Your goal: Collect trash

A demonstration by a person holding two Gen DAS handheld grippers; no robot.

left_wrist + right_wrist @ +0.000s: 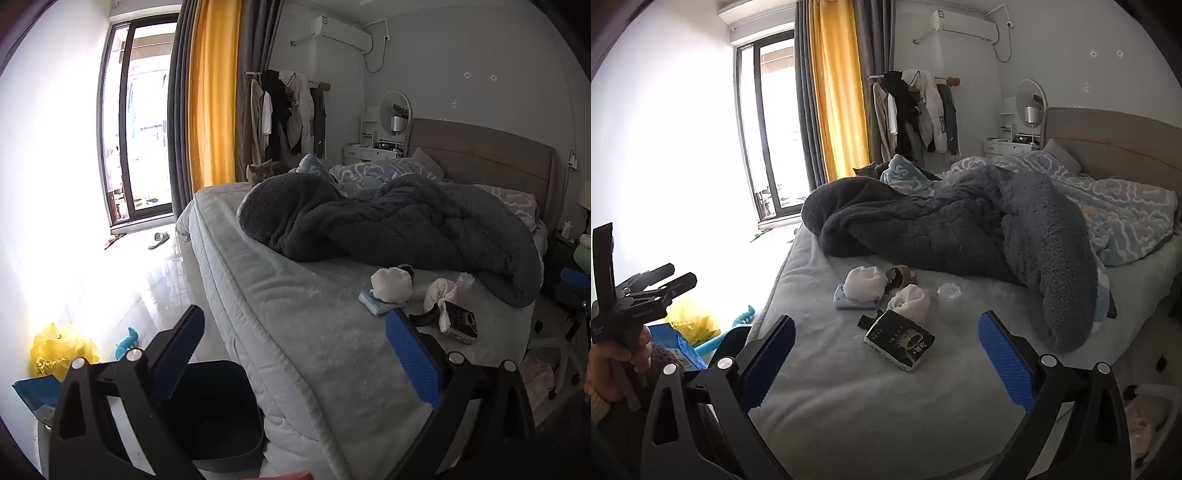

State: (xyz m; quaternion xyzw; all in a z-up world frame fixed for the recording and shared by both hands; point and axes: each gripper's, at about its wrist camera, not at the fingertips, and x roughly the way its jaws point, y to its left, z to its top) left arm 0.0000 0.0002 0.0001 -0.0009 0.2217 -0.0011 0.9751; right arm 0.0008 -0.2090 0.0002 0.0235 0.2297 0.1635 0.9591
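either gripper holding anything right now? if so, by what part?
Nothing held. Left gripper and right gripper both stand wide open with nothing between the pads; the trash, including the black packet, lies untouched on the bed.

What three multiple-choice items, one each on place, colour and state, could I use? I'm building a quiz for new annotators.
1. Where does the dark bin stand?
A. on the floor beside the bed
B. on the bed
C. under the window

2. What colour are the pads of the right tongs?
A. red
B. blue
C. green

3. How do the left tongs stand?
A. shut on a tissue
B. shut on nothing
C. open, holding nothing

Key: 1 A, the bin sits low against the mattress edge; 2 B, both pads show blue; 3 C, the fingers stand wide apart with only bedding beyond them.
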